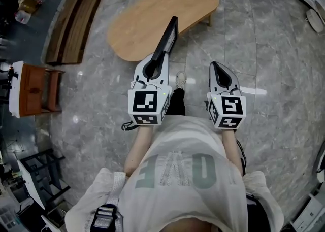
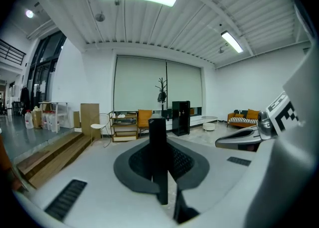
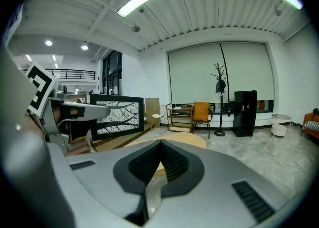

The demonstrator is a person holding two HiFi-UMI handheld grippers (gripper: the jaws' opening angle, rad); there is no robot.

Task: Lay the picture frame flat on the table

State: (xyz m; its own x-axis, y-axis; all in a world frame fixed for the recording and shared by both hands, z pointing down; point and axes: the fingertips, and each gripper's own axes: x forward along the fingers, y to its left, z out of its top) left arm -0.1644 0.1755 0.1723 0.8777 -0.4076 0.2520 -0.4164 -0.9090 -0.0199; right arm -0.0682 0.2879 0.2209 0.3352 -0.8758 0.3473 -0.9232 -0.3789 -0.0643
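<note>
A black picture frame [image 1: 169,38] stands on edge above the near rim of the oval wooden table [image 1: 152,18], with my left gripper [image 1: 155,67] shut on its lower edge. In the left gripper view the frame [image 2: 157,132] shows edge-on as a dark upright bar between the pads. The right gripper view shows its face, a picture frame [image 3: 117,116] with a black branch print on white. My right gripper [image 1: 219,69] is level beside the left one, short of the table, shut with nothing in it; its pads [image 3: 172,164] meet at the tip.
Wooden steps [image 1: 76,18] run along the far left. A brown cabinet [image 1: 35,91] stands at the left. The person's shoe [image 1: 180,79] is on the marble floor between the grippers. A coat stand [image 3: 218,97] and a black cabinet [image 3: 244,106] are far off.
</note>
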